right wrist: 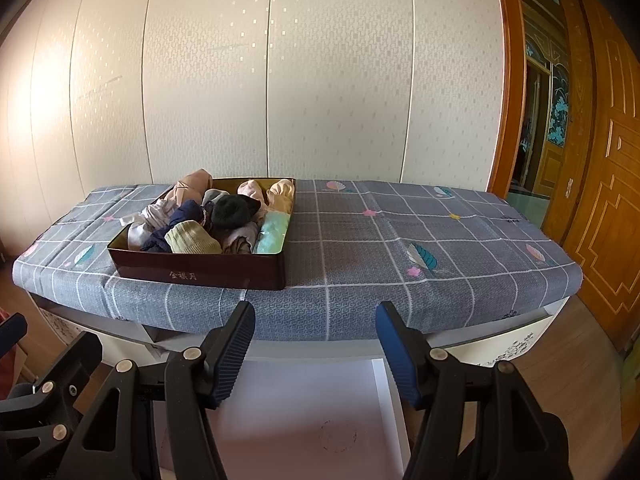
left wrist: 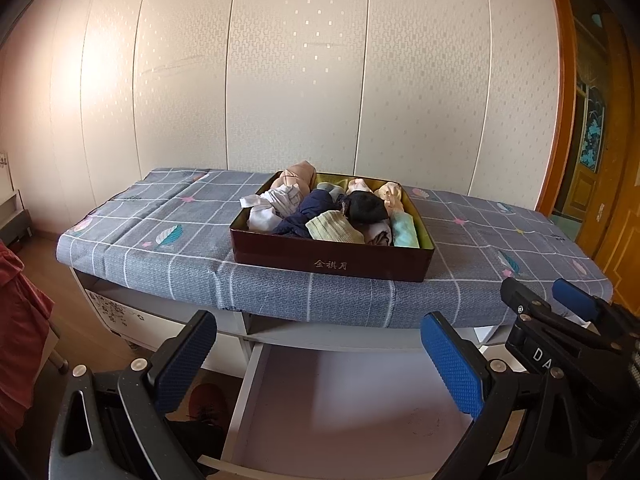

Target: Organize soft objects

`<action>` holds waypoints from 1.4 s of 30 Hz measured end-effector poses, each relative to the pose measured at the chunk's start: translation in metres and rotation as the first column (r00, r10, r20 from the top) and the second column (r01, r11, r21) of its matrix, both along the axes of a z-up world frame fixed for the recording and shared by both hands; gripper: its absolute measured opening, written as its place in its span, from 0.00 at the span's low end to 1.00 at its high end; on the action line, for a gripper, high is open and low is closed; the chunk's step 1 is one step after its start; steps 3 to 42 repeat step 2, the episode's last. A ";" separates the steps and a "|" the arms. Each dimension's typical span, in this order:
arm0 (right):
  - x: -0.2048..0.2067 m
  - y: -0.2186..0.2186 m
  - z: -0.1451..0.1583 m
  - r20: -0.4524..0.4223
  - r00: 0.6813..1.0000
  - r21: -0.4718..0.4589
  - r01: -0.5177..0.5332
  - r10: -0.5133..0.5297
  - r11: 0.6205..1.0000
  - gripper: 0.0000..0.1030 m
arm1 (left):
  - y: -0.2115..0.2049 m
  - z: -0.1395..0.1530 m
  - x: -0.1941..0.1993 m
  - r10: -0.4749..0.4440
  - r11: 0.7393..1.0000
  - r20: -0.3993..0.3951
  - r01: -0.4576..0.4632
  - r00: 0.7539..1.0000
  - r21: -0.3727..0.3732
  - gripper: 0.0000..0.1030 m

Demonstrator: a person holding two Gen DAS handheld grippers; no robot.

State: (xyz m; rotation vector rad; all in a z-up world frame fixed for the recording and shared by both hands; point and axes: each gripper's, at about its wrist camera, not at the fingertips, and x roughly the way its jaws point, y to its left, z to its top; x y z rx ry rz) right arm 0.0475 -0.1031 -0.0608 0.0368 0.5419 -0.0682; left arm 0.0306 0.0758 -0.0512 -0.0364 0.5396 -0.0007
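Observation:
A dark red tin box (left wrist: 332,265) (right wrist: 200,276) stands on the cloth-covered table, filled with several rolled socks and soft items. Among them are a black roll (left wrist: 366,206) (right wrist: 232,210), a pale green ribbed one (left wrist: 334,230) (right wrist: 192,240) and a mint one (left wrist: 406,230) (right wrist: 274,228). My left gripper (left wrist: 320,360) hangs open and empty in front of the table, below the box. My right gripper (right wrist: 316,354) is open too, nothing between its blue pads, to the right of the box; it also shows as the right gripper (left wrist: 544,298) in the left wrist view.
The grey checked cloth (left wrist: 160,248) (right wrist: 400,240) covers the tabletop. Under the table's front edge a white drawer (left wrist: 352,400) (right wrist: 300,412) is pulled out beneath both grippers. White wardrobe panels stand behind, a wooden door (right wrist: 600,200) at right, and red fabric (left wrist: 20,320) at left.

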 end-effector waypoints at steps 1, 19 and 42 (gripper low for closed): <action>0.000 0.000 -0.001 -0.001 1.000 0.000 -0.001 0.001 1.000 0.61 | 0.000 0.000 0.000 0.002 1.000 -0.001 -0.002 1.000 0.005 1.00; 0.000 -0.001 -0.001 -0.002 1.000 0.000 -0.001 0.001 1.000 0.62 | 0.000 -0.001 0.000 -0.001 1.000 -0.001 0.001 1.000 0.006 1.00; 0.000 -0.001 -0.001 -0.002 1.000 0.000 -0.001 0.001 1.000 0.62 | 0.000 -0.001 0.000 -0.001 1.000 -0.001 0.001 1.000 0.006 1.00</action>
